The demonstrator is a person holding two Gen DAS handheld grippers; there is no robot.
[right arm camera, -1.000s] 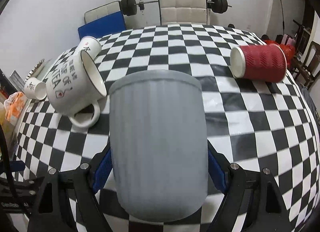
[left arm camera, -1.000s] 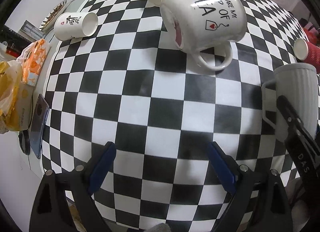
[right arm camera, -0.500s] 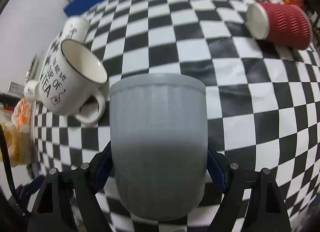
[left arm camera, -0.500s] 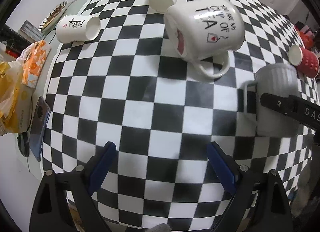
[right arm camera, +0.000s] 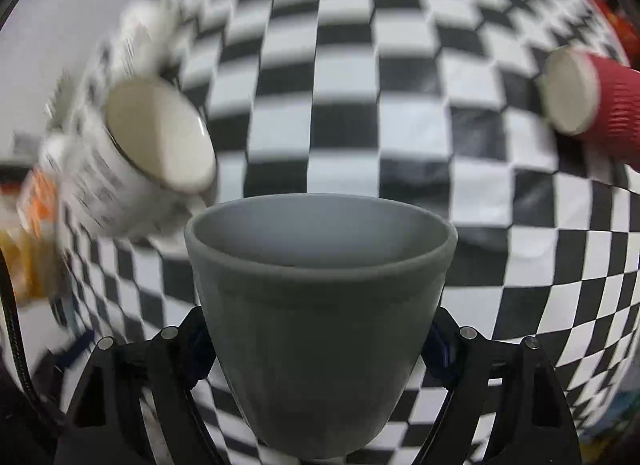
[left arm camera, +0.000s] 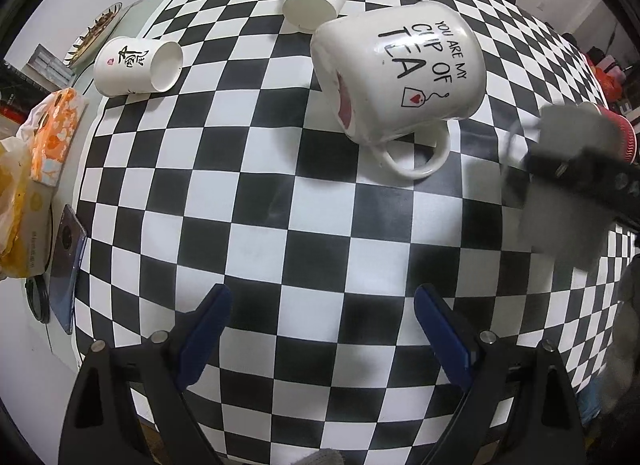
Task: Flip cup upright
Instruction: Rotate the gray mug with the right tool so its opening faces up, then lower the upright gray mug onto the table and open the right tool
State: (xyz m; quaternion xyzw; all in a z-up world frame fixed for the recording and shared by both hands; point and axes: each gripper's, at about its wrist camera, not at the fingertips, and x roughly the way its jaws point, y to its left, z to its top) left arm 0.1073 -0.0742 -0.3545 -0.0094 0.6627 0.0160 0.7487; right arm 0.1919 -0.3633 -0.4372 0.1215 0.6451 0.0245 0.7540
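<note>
Right hand-held gripper (right arm camera: 320, 345) pinching grey cup (right arm camera: 320, 305) — mouth showing; left hand-held gripper (left arm camera: 322, 333) spread.

both tongs share one build. the left tongs (left arm camera: 322, 329) have black angular arms with triangular cut-outs, round silver screws on top, and flat blue pads (left arm camera: 204, 327) lining the fingers. a bit of grey knitted glove (left arm camera: 326, 459) shows at the bottom edge. the right tongs (right arm camera: 320, 339) have the same black arms, silver screws and blue pads, with a thin black cable (right arm camera: 14, 339) curving along the left.
</note>
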